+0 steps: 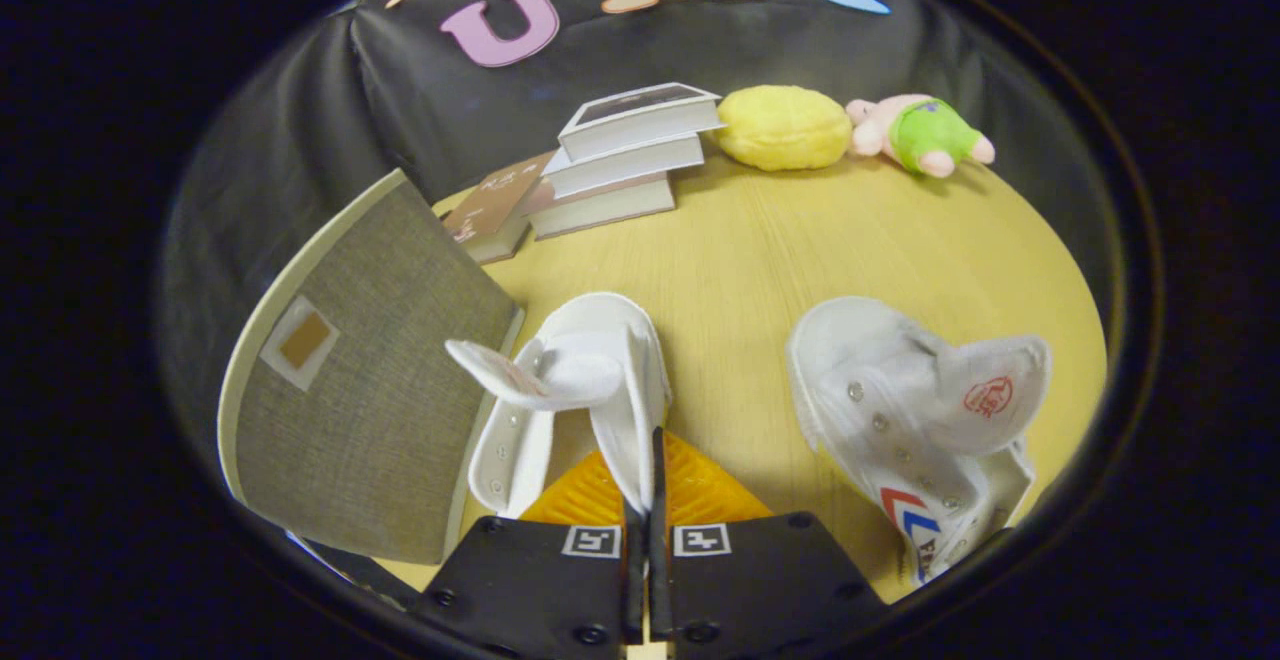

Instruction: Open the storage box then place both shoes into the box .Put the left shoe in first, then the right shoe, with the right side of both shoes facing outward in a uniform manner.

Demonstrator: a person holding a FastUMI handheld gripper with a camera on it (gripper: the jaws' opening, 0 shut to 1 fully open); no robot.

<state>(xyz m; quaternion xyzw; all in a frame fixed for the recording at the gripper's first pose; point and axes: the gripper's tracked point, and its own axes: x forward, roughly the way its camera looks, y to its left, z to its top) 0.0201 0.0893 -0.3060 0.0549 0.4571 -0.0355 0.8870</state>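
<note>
- Tool (647, 485): fingers closed nearly together, pinching the side wall of a white canvas high-top shoe (570, 390) at its collar; both fingers press on the fabric.
- Held shoe: toe points away from the tool, tongue flopped over toward the left.
- Second white high-top (915, 410): lies to the right of the tool, apart from the held shoe, tipped on its side, tongue with a red stamp folded outward; red and blue chevrons on its ankle.
- Storage box lid (370, 390): grey woven fabric panel with a pale edge, stands open and tilted just left of the held shoe, touching or nearly touching it; a small brown tab sits on its face.
- Worktop (780, 260): light wood.
- Beyond the fingers: stack of books (625, 155), a yellow plush (783, 127), a pink plush in green (920, 133), all near the back wall.
</note>
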